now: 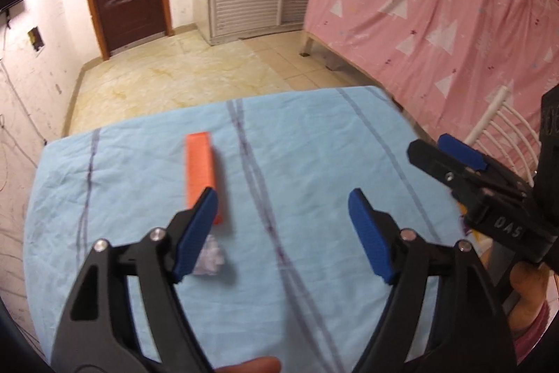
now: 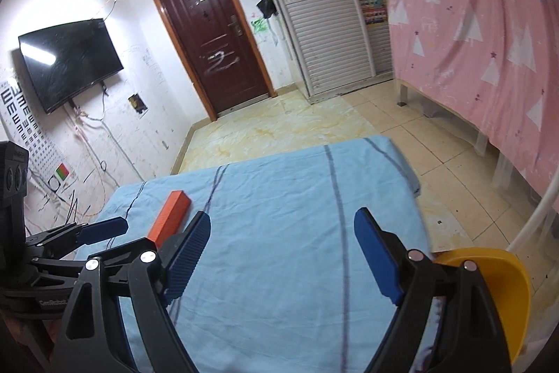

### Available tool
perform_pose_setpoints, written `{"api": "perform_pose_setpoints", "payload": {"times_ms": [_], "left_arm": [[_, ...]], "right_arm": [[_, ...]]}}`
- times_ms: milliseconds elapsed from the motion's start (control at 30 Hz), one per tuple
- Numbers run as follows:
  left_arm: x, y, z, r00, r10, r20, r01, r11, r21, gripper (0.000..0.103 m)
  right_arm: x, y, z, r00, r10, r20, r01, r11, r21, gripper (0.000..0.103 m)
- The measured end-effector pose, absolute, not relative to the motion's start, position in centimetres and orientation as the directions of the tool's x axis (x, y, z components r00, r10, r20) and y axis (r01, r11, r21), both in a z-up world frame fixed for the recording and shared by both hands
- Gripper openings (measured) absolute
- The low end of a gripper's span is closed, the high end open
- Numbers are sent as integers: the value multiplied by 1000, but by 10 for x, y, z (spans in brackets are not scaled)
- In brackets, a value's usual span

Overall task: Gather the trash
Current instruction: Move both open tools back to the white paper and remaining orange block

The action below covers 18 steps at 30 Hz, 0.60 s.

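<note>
Tools, left and right, gape above orange box, possibly crumpled wrapper.

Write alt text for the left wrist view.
The open left gripper hovers over a light blue cloth, with an orange box and a small crumpled wrapper beside its left finger. The right gripper enters at right.
</note>
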<state>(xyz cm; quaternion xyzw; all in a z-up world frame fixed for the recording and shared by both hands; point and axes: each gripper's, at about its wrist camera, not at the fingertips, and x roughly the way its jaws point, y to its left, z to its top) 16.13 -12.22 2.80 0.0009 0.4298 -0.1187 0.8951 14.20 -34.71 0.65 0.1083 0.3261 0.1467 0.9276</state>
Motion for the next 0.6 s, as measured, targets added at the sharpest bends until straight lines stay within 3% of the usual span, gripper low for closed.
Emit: {"api": "perform_pose_setpoints", "payload": {"times_ms": [600], "left_arm": [[164, -63, -5, 552, -159, -818, 136, 986, -100, 72]], "right_arm": [[167, -261, -4, 668, 415, -618, -312, 910, 274, 81]]}}
